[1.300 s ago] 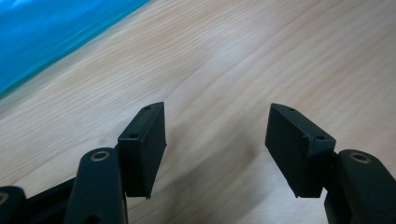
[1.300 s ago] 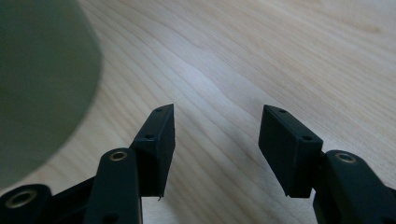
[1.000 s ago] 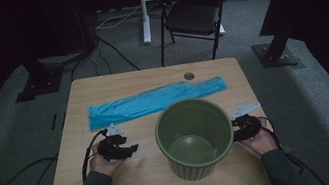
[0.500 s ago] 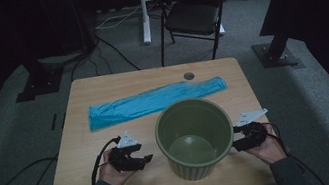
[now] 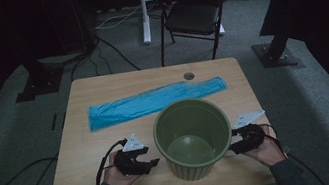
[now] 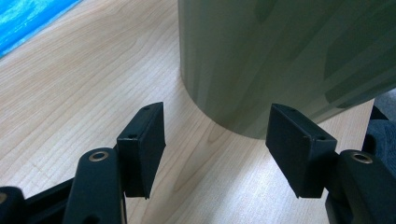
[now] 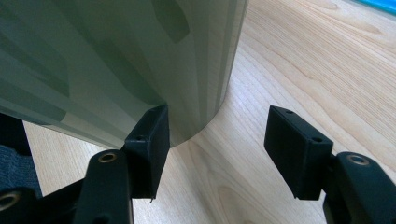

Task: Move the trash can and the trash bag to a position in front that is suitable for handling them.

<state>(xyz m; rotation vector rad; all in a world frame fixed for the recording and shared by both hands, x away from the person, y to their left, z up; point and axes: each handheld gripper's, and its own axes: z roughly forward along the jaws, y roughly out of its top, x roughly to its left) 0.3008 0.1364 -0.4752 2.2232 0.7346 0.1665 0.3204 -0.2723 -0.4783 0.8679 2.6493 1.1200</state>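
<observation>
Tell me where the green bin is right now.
In the high view, the green bin stands upright at the table's near edge, between both grippers, just this side of the blue bag.

The worktop (image 5: 101, 93) is pale wood with a visible grain, smooth and lightly sheened. The green bin (image 5: 191, 138) near its front edge looks like matt plastic with faint vertical ribs. The blue bag (image 5: 154, 101) toward the back edge is thin, slightly glossy plastic film, creased. Each claw, left claw (image 6: 215, 149) and right claw (image 7: 217, 149), has matt black plastic pads.
</observation>
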